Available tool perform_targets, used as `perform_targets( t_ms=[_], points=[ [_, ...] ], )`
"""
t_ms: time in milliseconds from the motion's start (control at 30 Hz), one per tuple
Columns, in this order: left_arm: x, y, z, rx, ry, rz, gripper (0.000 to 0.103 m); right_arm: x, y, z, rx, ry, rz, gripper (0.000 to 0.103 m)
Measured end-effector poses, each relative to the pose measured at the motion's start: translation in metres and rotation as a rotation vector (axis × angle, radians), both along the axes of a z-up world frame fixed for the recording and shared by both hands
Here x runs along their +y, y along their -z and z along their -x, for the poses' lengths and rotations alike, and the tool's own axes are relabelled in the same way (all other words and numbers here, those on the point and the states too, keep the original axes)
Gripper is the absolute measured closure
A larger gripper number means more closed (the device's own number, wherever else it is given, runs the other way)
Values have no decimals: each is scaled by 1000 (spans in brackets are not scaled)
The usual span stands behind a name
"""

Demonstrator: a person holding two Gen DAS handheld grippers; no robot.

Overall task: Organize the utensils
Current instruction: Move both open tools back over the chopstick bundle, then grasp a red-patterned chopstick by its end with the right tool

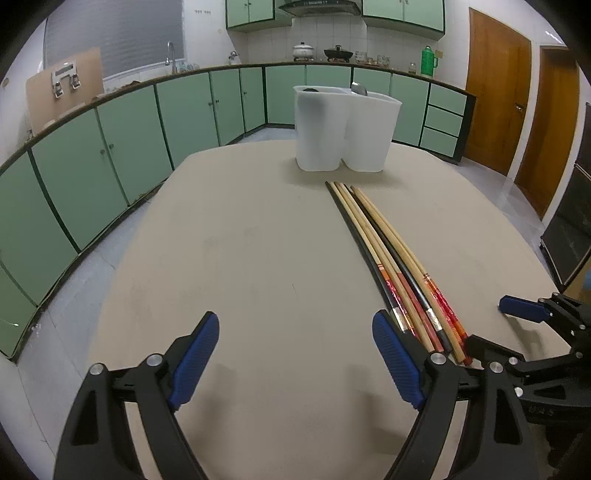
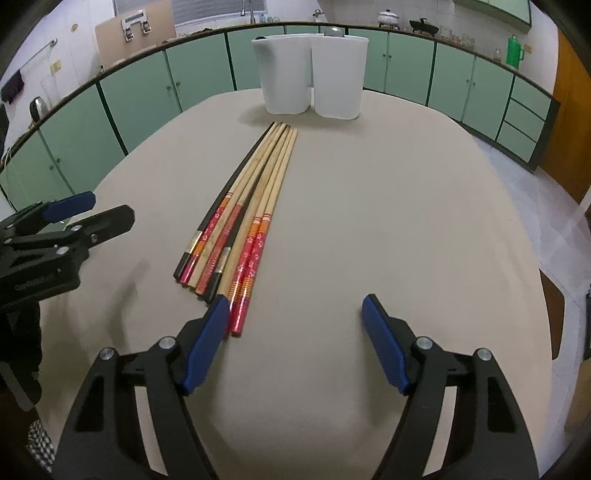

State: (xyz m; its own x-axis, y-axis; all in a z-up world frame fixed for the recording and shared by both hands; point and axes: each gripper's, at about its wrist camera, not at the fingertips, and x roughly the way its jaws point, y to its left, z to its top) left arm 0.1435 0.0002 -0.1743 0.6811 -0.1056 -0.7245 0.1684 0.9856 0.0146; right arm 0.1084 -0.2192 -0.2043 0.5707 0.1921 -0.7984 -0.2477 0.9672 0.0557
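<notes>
Home kitchen: green cabinets point(image 1: 110, 147); range hood point(image 1: 319, 7); pots point(image 1: 303, 51) on counter

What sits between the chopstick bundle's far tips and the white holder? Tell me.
Nothing: only a short bare strip of table separates the chopsticks from the white holder, clearest in the right wrist view.

Dim, even indoor light from overhead; both fisheye views bend straight lines strongly and darken to black at the corners. Soft, faint shadows lie on the surface point(image 2: 369, 206) under each gripper. Focus is fair throughout, with slight grain.
</notes>
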Motion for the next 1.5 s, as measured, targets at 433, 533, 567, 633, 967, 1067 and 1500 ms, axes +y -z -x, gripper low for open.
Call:
perform_targets(
  t_ms=[433,533,567,633,967,1067,1500],
  points=[
    [7,-1,5,3,-22,20,18,5,-2,0,-3,-4,23,39],
    [5,0,5,12,-24,29,18,8,-2,-1,-4,-13,13,65],
    [4,1,4,16,-23,27,18,9,1,-1,9,-20,10,69],
    [0,3,4,24,-18,23,18,11,1,2,-15,-29,25,71],
    [-29,18,0,77,40,42,18,-10,-1,1,-15,-1,15,91],
    [-38,23,-2,89,51,36,18,-18,-1,1,-13,9,-3,93],
    [-29,31,-7,110,-18,41,18,-24,0,3,-12,-5,-56,90]
  ],
)
